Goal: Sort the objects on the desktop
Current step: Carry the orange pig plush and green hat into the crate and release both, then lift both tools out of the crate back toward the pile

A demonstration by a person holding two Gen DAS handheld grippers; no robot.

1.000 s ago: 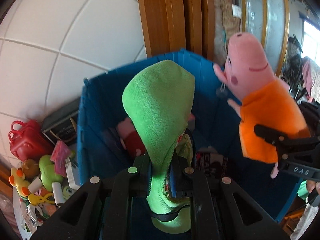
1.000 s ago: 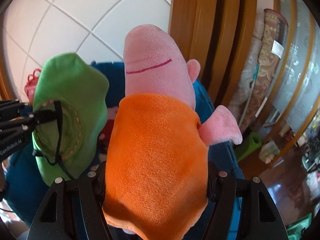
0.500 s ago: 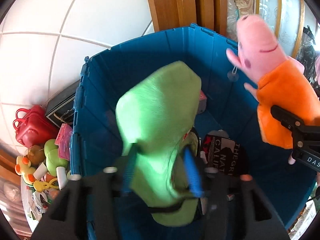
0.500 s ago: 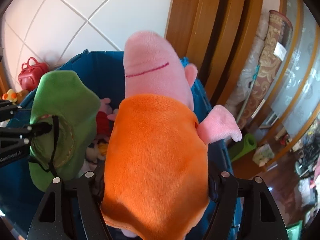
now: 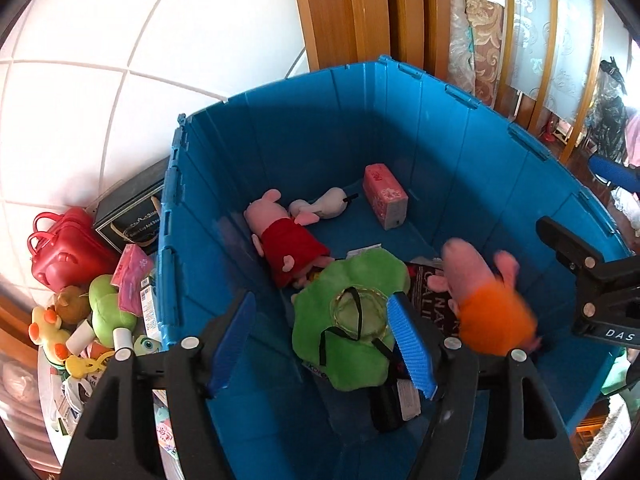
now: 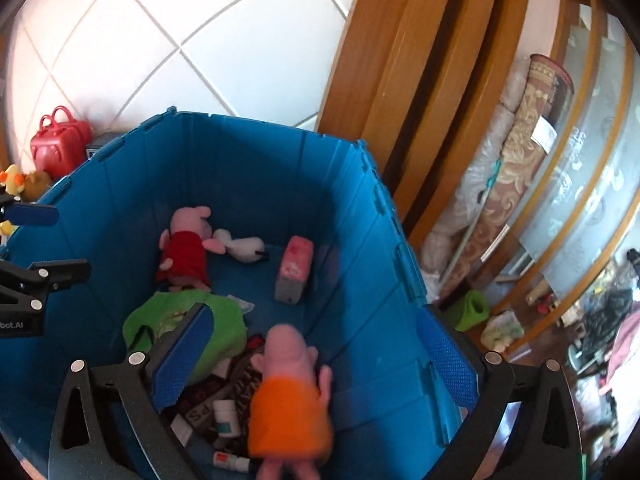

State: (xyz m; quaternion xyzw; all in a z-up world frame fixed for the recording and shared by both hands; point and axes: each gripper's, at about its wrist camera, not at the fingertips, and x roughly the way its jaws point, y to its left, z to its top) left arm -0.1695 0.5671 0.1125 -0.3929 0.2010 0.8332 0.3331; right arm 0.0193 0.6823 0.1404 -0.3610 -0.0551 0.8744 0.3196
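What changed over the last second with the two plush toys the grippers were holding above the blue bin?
Both were let go. The left gripper opened and the green plush now lies in the blue bin. The right gripper opened too; the pig in orange, blurred, is dropping into the bin. The pig in red, pink box and toys outside stayed put.

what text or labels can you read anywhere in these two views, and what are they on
"DAS" on the right gripper, cut off at the frame edge.
"bot.AI" on the left gripper, start cut off.
"NAT" over "ALI" on the dark bag, partly covered.
Print on the black box and pink pack: too blurred.
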